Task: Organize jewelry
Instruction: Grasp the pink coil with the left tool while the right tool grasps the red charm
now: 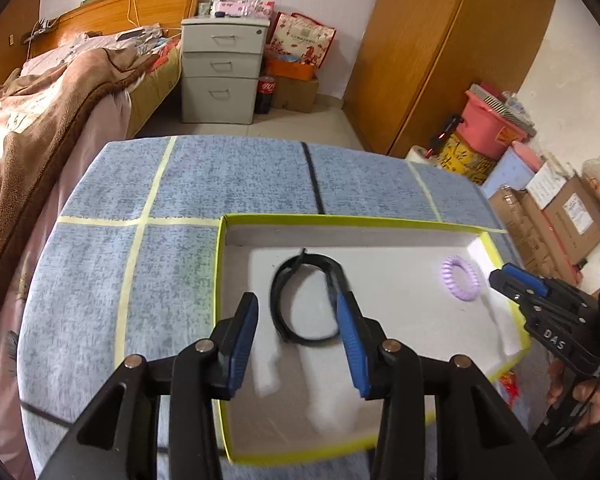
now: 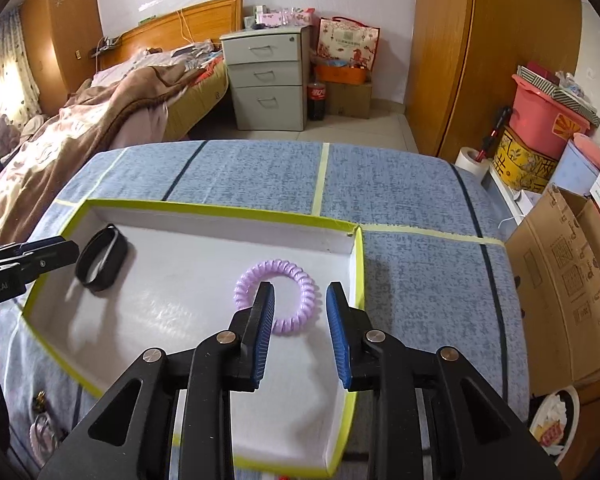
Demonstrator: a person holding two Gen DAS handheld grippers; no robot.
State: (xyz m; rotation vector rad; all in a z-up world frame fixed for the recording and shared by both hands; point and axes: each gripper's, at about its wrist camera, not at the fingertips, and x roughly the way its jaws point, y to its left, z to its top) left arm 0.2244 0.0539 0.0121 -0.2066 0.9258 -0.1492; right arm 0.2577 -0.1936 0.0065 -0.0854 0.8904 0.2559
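Shallow white tray with yellow-green taped rim point(image 2: 204, 210) on the bench holds both pieces. Left in the tray: black wristband loop point(image 1: 306, 300), springy, light, take one side. Right: lilac spiral hair-tie ring point(image 2: 276, 298), soft, stretchy (slippery plastic). Left claw point(image 1: 300, 344) and right claw point(image 2: 300, 332) parted, holding nothing.

Box floor point(image 2: 172, 300) clear at frame centre between black band point(image 2: 100, 260), upper left, and purple coil ring point(image 2: 276, 300). Yellow-edged walls point(image 2: 356, 264) bound right side; desk point(image 2: 420, 280) beyond unobstructed.
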